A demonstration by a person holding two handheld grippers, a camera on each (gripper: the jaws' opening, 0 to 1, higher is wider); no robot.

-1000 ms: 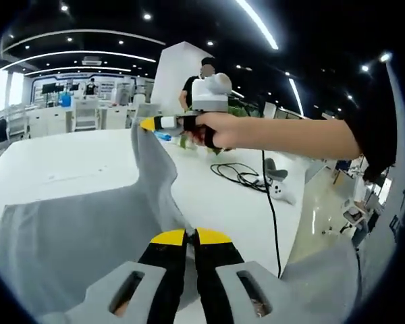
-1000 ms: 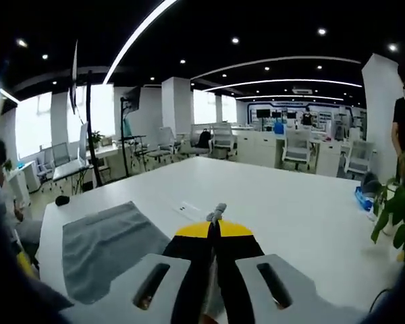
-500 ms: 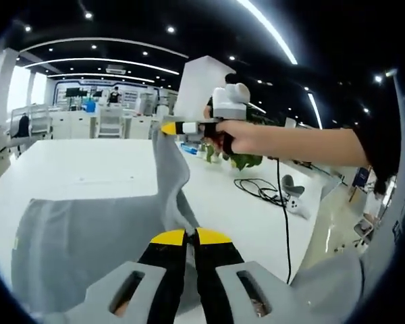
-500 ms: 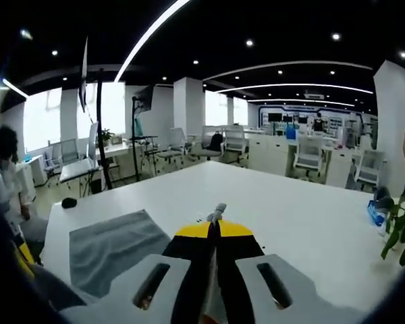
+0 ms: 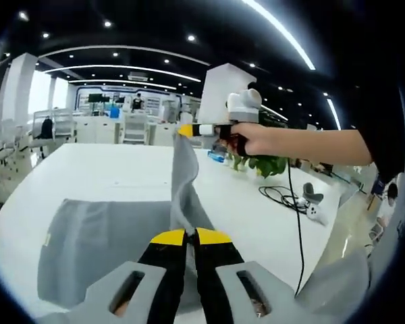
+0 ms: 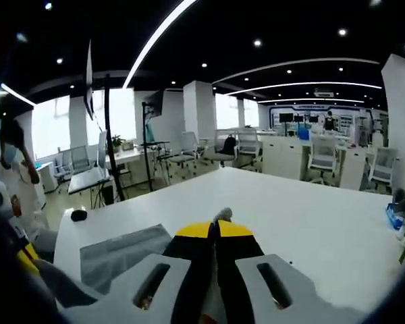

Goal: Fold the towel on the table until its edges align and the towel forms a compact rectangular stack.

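Observation:
A grey towel (image 5: 101,243) lies partly on the white table (image 5: 94,175), its near edge lifted into a taut ridge. My left gripper (image 5: 187,236) is shut on one corner of that edge. My right gripper (image 5: 186,129), seen in the left gripper view with a hand around it, holds the other corner up high. In the right gripper view my right gripper (image 6: 216,228) is shut with a small tuft of towel (image 6: 222,214) poking out between its yellow tips. The flat part of the towel (image 6: 121,253) shows at lower left there.
A black cable (image 5: 287,199) and a white controller (image 5: 314,212) lie on the table's right side, near a green plant (image 5: 260,164). Chairs and desks stand beyond the table. A person (image 6: 10,175) sits at the left of the right gripper view.
Both grippers have carried the held edge further over the towel, so the lifted ridge is narrower and steeper. Less flat towel shows in the right gripper view.

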